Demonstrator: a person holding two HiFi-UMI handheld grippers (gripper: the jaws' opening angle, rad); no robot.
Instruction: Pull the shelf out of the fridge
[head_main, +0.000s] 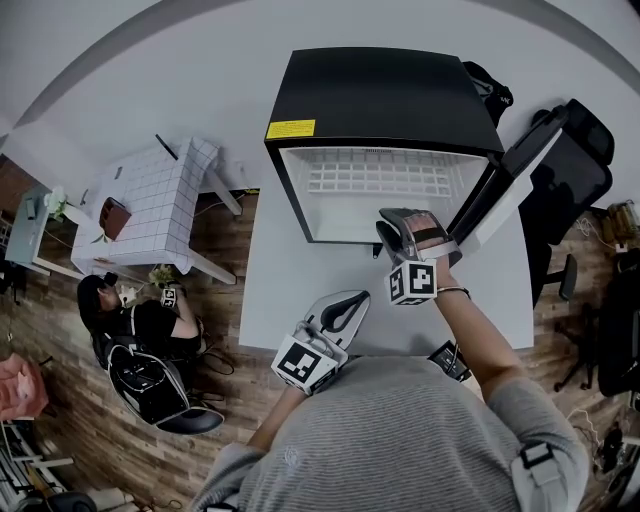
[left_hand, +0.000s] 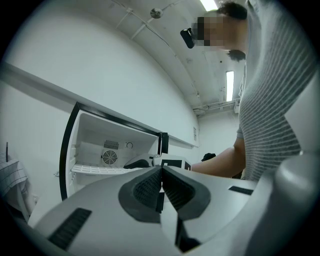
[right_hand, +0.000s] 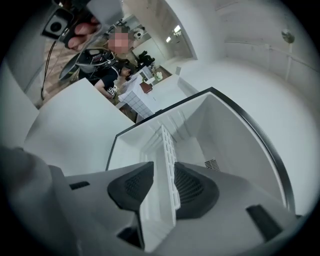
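A small black fridge (head_main: 380, 90) stands on a white table (head_main: 285, 280), its door (head_main: 510, 180) swung open to the right. Inside lies a white wire shelf (head_main: 375, 178). My right gripper (head_main: 393, 224) is at the front right of the opening. In the right gripper view the shelf's (right_hand: 167, 145) front edge runs between the jaws of this gripper (right_hand: 164, 175), which stand open around it without clearly pressing. My left gripper (head_main: 352, 300) hangs back near my body, shut and empty (left_hand: 161, 172). From there the shelf (left_hand: 95, 170) shows level inside the fridge.
A low table with a white grid top (head_main: 150, 200) stands to the left on the wooden floor, with a seated person (head_main: 140, 325) beside it. A black chair (head_main: 575, 170) stands right of the fridge door. Bare white tabletop lies in front of the fridge.
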